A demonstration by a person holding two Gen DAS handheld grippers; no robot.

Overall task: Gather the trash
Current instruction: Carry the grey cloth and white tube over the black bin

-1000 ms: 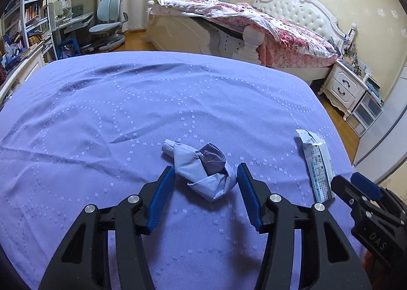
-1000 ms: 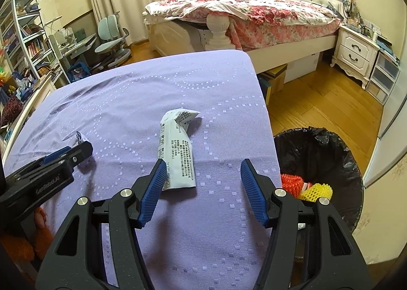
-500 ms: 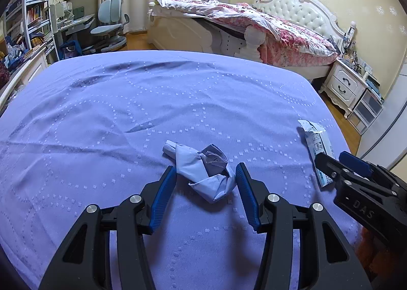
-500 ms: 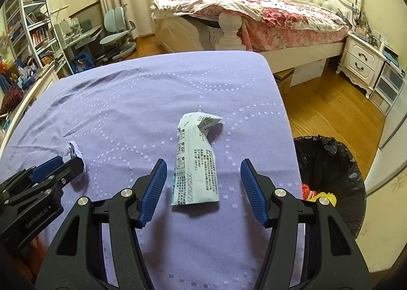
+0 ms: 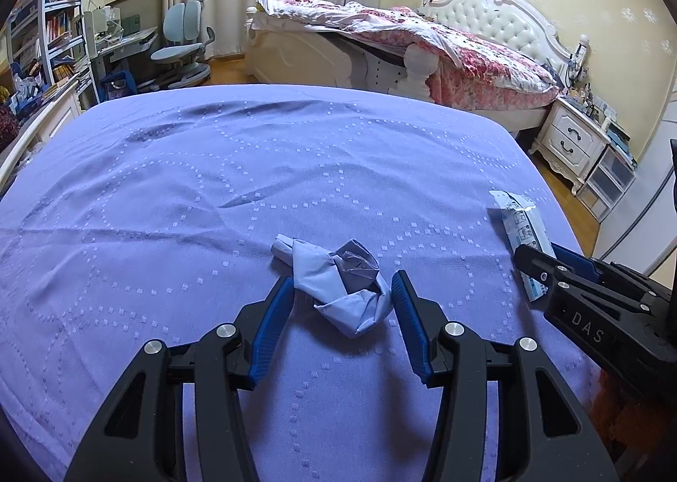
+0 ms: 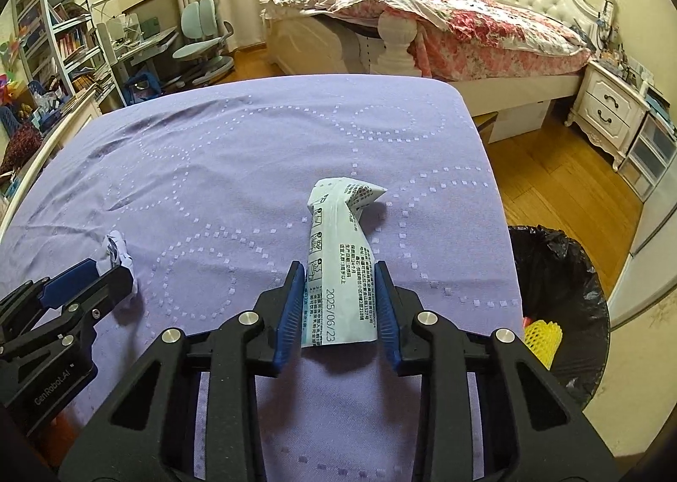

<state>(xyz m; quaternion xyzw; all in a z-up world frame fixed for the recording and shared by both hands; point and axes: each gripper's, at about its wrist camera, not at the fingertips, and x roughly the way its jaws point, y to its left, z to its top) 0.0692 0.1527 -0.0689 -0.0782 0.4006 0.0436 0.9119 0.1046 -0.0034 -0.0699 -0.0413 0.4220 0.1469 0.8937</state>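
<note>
A crumpled light-blue tissue wad (image 5: 338, 283) lies on the purple tablecloth (image 5: 211, 185). My left gripper (image 5: 342, 289) is open, with a finger on each side of the wad and a small gap on both sides. A flattened white wrapper with printed text (image 6: 338, 266) lies near the table's right edge. My right gripper (image 6: 339, 276) has its jaws narrowed around the wrapper's near end, the blue pads at its edges. The wrapper also shows in the left wrist view (image 5: 522, 236), and the wad in the right wrist view (image 6: 116, 249).
A bin with a black bag (image 6: 562, 296) stands on the wooden floor right of the table, with yellow and red trash (image 6: 541, 334) inside. A bed (image 6: 465, 29), a nightstand (image 6: 609, 109), a desk chair (image 6: 203, 42) and shelves stand behind.
My right gripper moved forward over the wrapper and its jaws narrowed around it. My left gripper closed in slightly around the tissue wad.
</note>
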